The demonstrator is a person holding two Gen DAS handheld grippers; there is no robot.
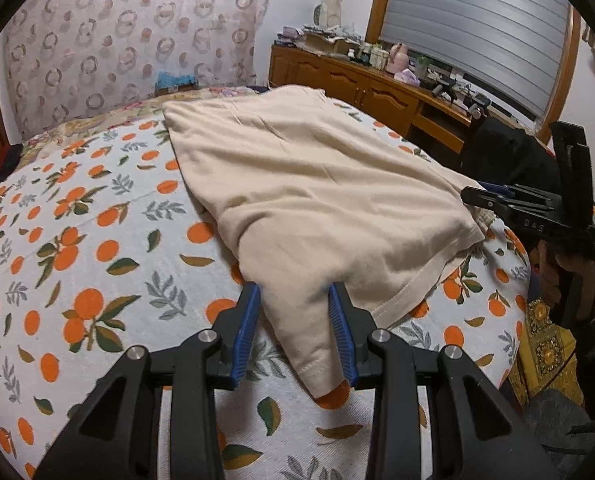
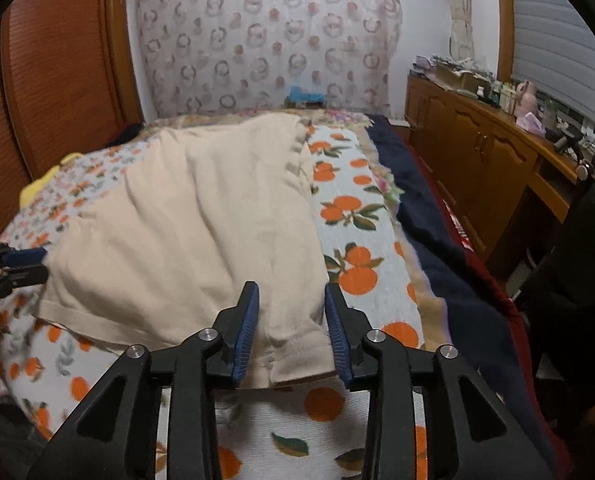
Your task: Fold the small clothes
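A cream garment (image 1: 317,184) lies spread on the orange-print bed cover (image 1: 77,260); it also shows in the right wrist view (image 2: 201,224). My left gripper (image 1: 294,292) is open, its blue pads either side of the garment's near left corner. My right gripper (image 2: 291,290) is open around the garment's near right hemmed corner. The right gripper also shows at the right of the left wrist view (image 1: 481,196), at the garment's edge. The left gripper shows at the left edge of the right wrist view (image 2: 37,260).
The bed cover (image 2: 345,240) overlies a dark blue blanket (image 2: 449,240) along the bed's right side. A wooden cabinet (image 2: 477,152) with clutter on top stands to the right. A patterned curtain (image 2: 265,40) hangs behind the bed. A wooden wardrobe (image 2: 57,80) stands at left.
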